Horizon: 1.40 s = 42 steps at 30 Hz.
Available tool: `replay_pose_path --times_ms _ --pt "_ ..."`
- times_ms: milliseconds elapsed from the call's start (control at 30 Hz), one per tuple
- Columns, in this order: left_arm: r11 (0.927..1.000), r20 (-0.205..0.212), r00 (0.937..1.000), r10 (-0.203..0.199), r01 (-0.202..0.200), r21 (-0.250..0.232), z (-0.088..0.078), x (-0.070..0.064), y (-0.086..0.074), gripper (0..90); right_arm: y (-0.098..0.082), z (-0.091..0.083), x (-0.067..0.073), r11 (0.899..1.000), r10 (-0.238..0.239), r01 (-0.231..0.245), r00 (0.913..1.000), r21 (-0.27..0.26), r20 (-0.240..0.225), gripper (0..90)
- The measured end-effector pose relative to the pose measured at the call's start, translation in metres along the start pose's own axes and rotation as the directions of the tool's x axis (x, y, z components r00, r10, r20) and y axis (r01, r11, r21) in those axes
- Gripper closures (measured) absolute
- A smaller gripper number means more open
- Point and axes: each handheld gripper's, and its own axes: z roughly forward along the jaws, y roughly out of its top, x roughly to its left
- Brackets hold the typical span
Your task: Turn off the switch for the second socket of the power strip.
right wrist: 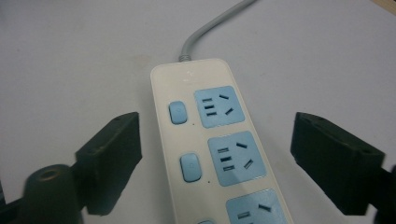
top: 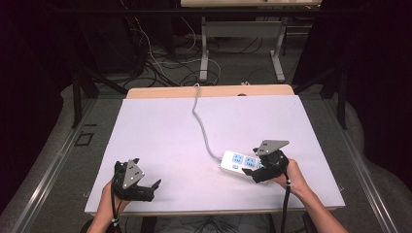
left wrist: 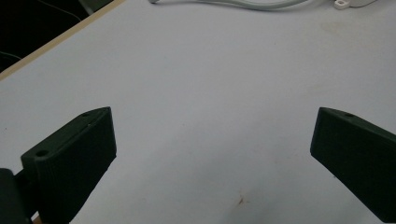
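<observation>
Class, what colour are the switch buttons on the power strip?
Light blue, like the sockets, on the white power strip. The right gripper view shows the buttons best.

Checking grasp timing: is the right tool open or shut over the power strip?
Open. In the right gripper view the right tool's jaws stand wide apart on either side of the power strip, touching nothing.

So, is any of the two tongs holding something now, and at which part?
Nothing is held. The right tongs stand open on either side of the power strip without touching it; the left tongs are open over the bare table.
</observation>
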Motion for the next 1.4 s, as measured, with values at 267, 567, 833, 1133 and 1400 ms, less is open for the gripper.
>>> replay_pose_path --times_ms 267,567,833,1133,1400 --pt "1.0000 -0.001 1.0000 -0.003 0.003 0.001 0.000 0.000 0.000 0.0 0.000 -0.003 -0.004 0.999 0.026 -0.026 0.9997 -0.022 0.000 0.0" --pt "1.0000 -0.003 1.0000 0.002 -0.002 0.007 0.000 0.000 0.000 0.0 -0.003 -0.005 -0.009 0.999 0.035 -0.034 0.9990 -0.034 0.026 0.0" --pt "1.0000 -0.007 0.9999 -0.007 0.007 -0.003 0.000 0.000 -0.001 0.0 -0.006 -0.010 -0.009 0.999 0.036 -0.034 0.9983 -0.036 0.046 0.0" --pt "1.0000 -0.010 0.9999 -0.004 0.004 0.004 -0.001 0.001 -0.001 0.0 -0.013 -0.022 -0.009 0.999 0.048 -0.046 0.9958 -0.029 0.078 0.0" --pt "1.0000 -0.013 0.9999 -0.006 0.006 0.004 -0.002 0.001 -0.001 0.0 -0.025 -0.031 -0.012 0.997 0.074 -0.071 0.9905 -0.036 0.115 0.0"
